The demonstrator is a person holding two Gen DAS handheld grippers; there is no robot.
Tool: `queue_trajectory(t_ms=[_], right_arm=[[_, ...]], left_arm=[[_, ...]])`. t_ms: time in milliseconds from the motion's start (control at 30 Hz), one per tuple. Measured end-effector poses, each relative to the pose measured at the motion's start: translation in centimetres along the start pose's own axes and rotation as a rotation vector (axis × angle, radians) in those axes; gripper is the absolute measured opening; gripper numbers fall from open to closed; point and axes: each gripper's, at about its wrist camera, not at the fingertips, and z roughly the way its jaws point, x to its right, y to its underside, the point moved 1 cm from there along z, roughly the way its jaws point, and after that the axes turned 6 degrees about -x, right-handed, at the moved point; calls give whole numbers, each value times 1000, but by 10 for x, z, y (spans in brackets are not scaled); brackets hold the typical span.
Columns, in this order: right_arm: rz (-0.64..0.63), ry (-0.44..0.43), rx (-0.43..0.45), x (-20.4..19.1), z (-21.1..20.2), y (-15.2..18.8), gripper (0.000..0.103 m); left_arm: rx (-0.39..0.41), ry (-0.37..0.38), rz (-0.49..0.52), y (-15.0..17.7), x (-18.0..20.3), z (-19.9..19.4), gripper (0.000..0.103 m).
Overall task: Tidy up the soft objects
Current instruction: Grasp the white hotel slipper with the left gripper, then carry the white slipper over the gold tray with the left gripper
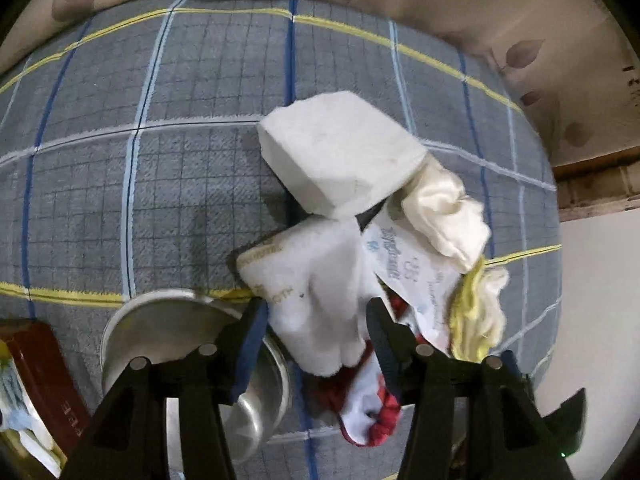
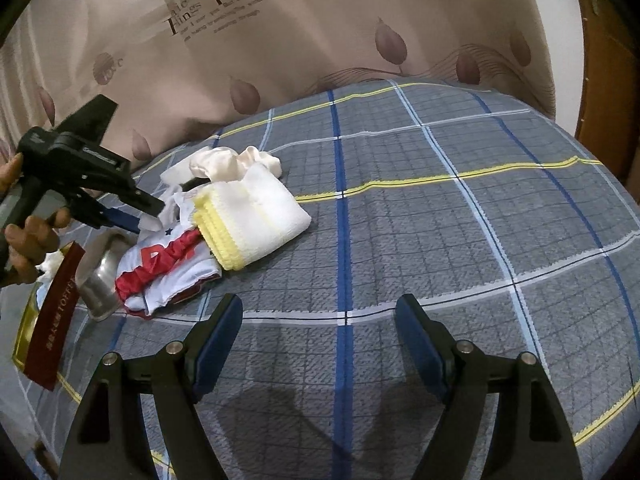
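Apparently little is sorted yet: near the bed's (image 2: 440, 208) left edge the left tool (image 1: 316, 312) hangs wide open around a white cloth (image 1: 320, 280) of the loose pile, while the right tool (image 2: 320, 320) waits open and empty.

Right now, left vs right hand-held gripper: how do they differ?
The left hand-held gripper is at the cloth pile, its open fingers straddling a white cloth; the right hand-held gripper hangs over bare checked bedsheet with nothing between its fingers. The left sits beside the metal cup; the right is apart from the pile. Both are open, with blue pads.
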Motion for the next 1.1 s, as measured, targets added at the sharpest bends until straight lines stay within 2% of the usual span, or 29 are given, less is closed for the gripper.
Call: queue_trajectory(t_ms=[100, 200, 367, 533, 600, 700, 833, 1033, 1100], right_arm=[[2, -7, 2, 0, -1, -1, 77], [0, -13, -2, 0, 0, -1, 77], [-1, -19, -5, 0, 0, -1, 77], [0, -22, -8, 1, 0, -2, 77], [1, -21, -10, 1, 0, -2, 77], [2, -20, -14, 1, 1, -1, 77], [3, -17, -18, 2, 3, -1, 77], [4, -9, -21, 4, 5, -2, 77], [2, -5, -23, 4, 6, -3, 77]], left_arm=[[-21, -28, 0, -4, 1, 10, 55], [-12, -24, -10, -6, 0, 12, 57], [-20, -81, -21, -11, 7, 18, 62], [-6, -88, -21, -16, 13, 23, 62], [18, -67, -53, -18, 11, 21, 32], [43, -21, -55, -16, 6, 18, 24], [122, -91, 13, -4, 14, 4, 22], [253, -76, 3, 18, 9, -38, 22], [313, -103, -5, 30, 3, -57, 22]])
